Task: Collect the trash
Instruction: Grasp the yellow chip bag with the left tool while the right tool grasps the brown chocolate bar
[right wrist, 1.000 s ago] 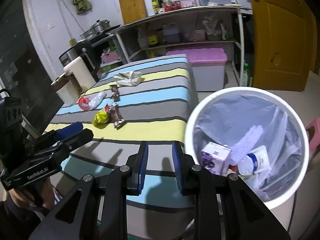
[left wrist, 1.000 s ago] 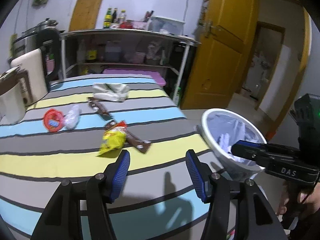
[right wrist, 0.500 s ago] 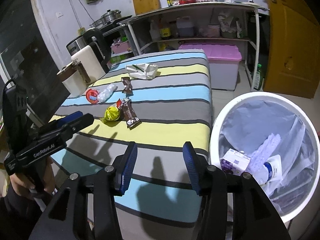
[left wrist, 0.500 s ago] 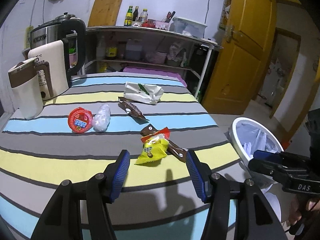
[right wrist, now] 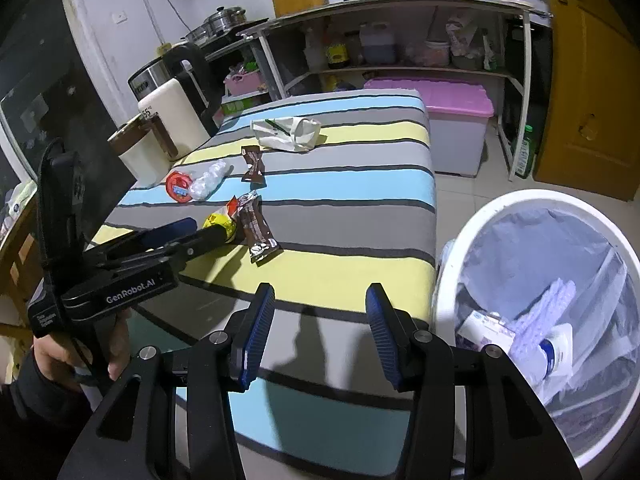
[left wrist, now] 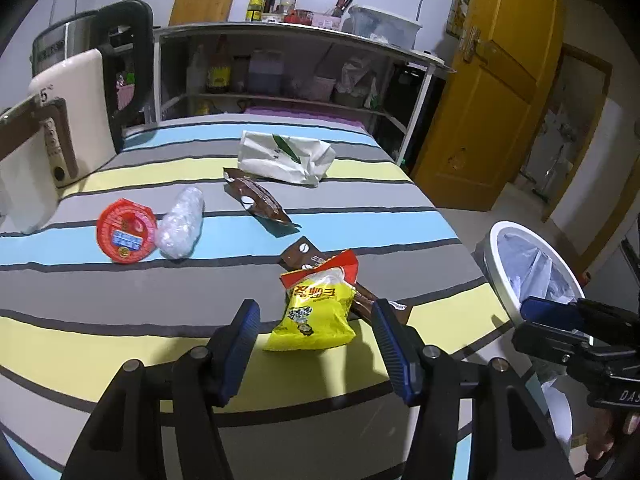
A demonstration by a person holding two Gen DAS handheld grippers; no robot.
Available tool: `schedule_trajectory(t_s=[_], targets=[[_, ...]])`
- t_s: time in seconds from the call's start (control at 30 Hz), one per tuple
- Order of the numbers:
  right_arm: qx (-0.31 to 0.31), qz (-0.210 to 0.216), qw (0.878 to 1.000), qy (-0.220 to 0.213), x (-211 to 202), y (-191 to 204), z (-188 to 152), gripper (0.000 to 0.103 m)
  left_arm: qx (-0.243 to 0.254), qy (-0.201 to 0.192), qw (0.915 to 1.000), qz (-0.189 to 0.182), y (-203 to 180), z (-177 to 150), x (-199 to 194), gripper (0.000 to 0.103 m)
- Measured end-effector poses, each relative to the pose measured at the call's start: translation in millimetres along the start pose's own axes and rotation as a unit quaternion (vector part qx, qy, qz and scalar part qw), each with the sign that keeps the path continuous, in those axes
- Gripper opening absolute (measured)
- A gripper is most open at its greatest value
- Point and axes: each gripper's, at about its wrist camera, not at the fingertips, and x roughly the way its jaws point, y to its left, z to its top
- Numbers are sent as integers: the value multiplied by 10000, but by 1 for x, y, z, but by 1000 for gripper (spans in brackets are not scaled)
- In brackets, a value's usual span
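Trash lies scattered on the striped cloth of the bench (left wrist: 120,344): a glossy yellow snack bag (left wrist: 316,312) with a red top, overlapping a long brown foil wrapper (right wrist: 258,232); a second brown wrapper (left wrist: 256,200) farther back; a round red lid (left wrist: 126,230) touching a crinkled clear plastic wad (left wrist: 180,222); and a crumpled white paper bag (left wrist: 284,156). The left gripper (left wrist: 314,340) has its ribbed blue fingers (left wrist: 244,336) spread wide on either side of the yellow bag, not touching it. The right gripper (right wrist: 320,332) is spread too, holding nothing, near the round white bin (right wrist: 452,280) with its thin plastic liner beside the bench.
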Motion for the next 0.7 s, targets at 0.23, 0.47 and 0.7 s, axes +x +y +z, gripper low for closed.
schedule_trajectory(t_s=[0.23,0.47,0.7], targets=[[-95,76,9999,91,16,6,8,48,-37,12,10000,-64,2,-1,0,32],[-362,146,9991,190,32,19,17,48,-165,-151,9997,-10,11,-5,-14,28],[-796,163,9959,386,60,38,26,48,-374,-177,9991,86,30,-14,-25,28]])
